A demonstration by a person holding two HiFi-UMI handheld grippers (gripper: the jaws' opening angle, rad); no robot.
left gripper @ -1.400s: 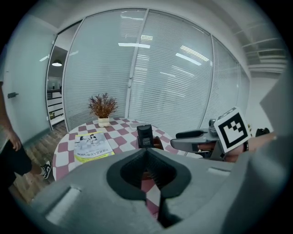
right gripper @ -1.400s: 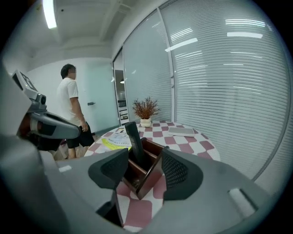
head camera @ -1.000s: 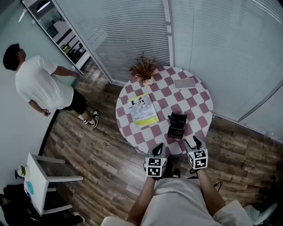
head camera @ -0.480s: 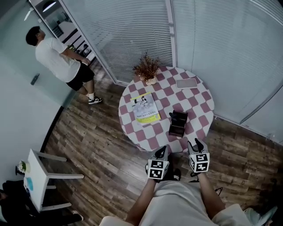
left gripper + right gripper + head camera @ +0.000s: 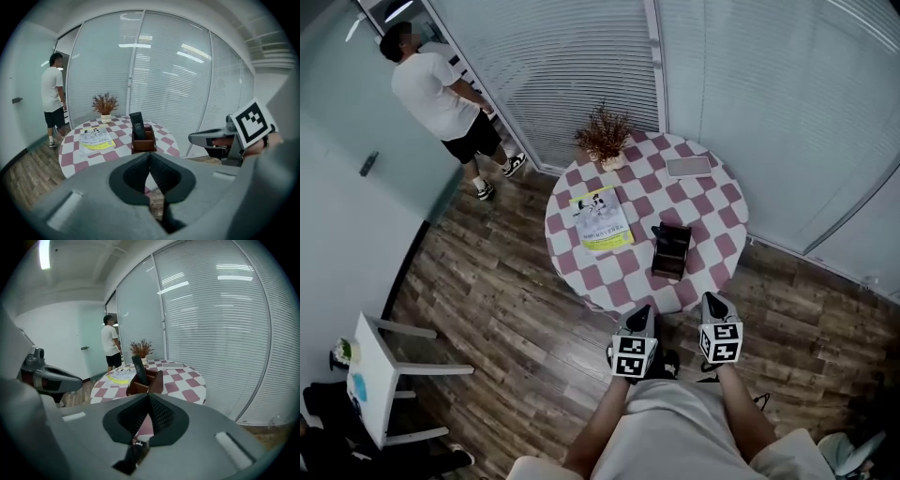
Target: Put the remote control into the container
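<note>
The remote control (image 5: 137, 125) stands upright in the container (image 5: 143, 143) on the checked surface (image 5: 712, 216), near whose edge the left tongs (image 5: 638, 313) sit closed and the right tongs (image 5: 712, 302) have just closed, both empty.

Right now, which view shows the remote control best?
The left gripper view: the remote control stands upright in the container, unobstructed. The right gripper view shows it too, with the container's base out of sight. The head view shows only a dark shape inside the container.
</note>
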